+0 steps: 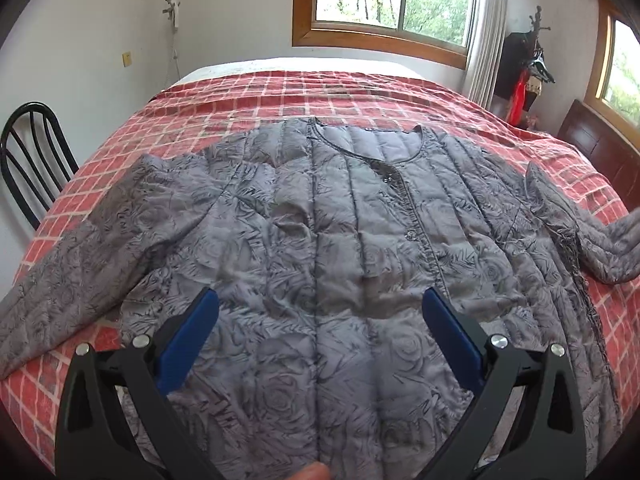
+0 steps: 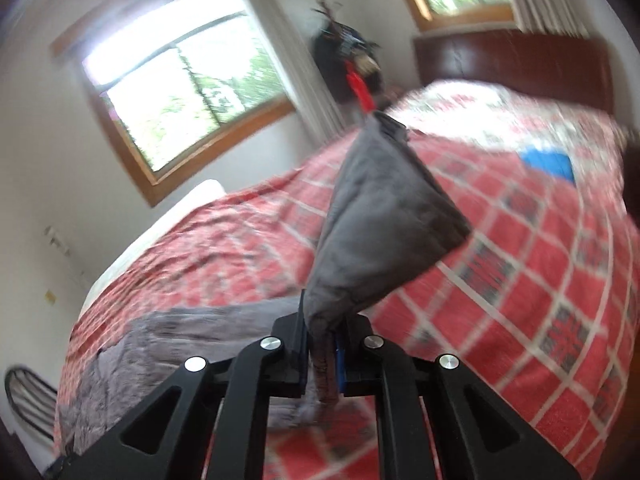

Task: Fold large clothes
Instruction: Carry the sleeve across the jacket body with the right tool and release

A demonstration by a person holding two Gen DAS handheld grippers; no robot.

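A grey quilted jacket (image 1: 320,224) with a rose print lies face up on the red checked bedspread (image 1: 280,96), collar toward the far side, both sleeves spread out. My left gripper (image 1: 320,300) hovers over its lower front, blue pads wide open, with nothing between them. In the right wrist view my right gripper (image 2: 322,344) is shut on the end of the jacket's right sleeve (image 2: 380,216), which sticks up and forward from the jaws above the bed. The same sleeve (image 1: 612,248) rises off the bed at the right edge of the left wrist view.
A black metal chair (image 1: 28,160) stands left of the bed. A dark wooden headboard (image 1: 600,148) is at the right, a coat stand (image 1: 528,64) with hanging items in the corner. A blue item (image 2: 548,164) lies on the bedspread (image 2: 540,280) near the headboard. Windows line the far walls.
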